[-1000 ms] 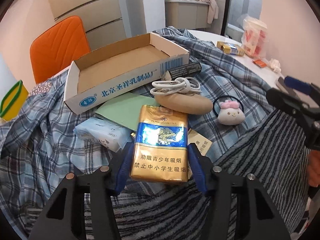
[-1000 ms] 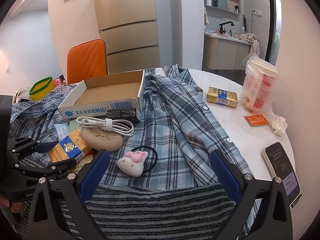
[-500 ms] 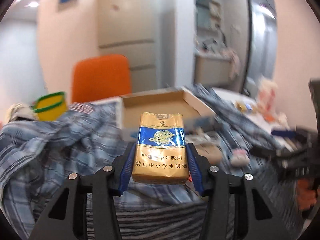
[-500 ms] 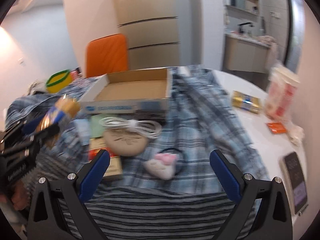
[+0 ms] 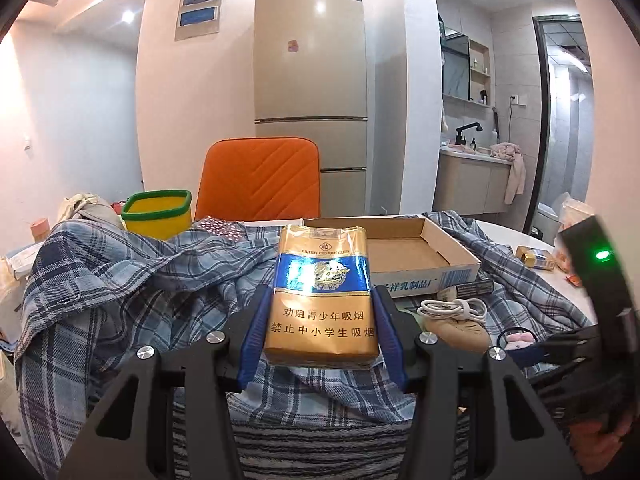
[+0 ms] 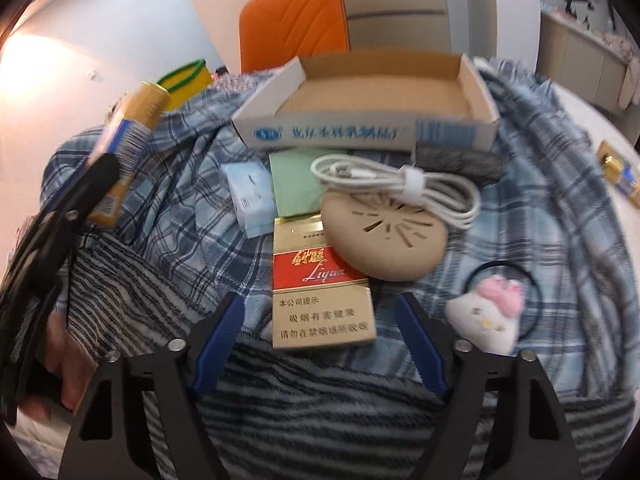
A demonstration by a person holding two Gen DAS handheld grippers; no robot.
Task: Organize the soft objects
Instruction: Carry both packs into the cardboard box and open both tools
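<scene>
My left gripper (image 5: 320, 320) is shut on a gold-and-blue cigarette pack (image 5: 322, 276) and holds it upright above the plaid shirt (image 5: 132, 280). In the right wrist view that pack (image 6: 128, 132) shows at the far left. My right gripper (image 6: 320, 304) points down at a red-and-gold cigarette pack (image 6: 320, 280) lying on the shirt. Its jaws are closing with the pack between them, and a gap still shows at each pad. A pink-and-white plush hair tie (image 6: 488, 316), a tissue pack (image 6: 248, 196) and a striped towel (image 6: 320, 400) lie close by.
An open cardboard box (image 6: 360, 132) sits behind the clutter. A white coiled cable (image 6: 400, 184) rests on a tan round pad (image 6: 384, 240), which overlaps the red pack's top right corner. An orange chair (image 5: 260, 180) and a yellow bin (image 5: 158, 216) stand behind the table.
The left gripper lifted the gold-and-blue pack off the pile and tilted up toward level. The right gripper swung down and left over the red pack, and its jaws narrowed.
</scene>
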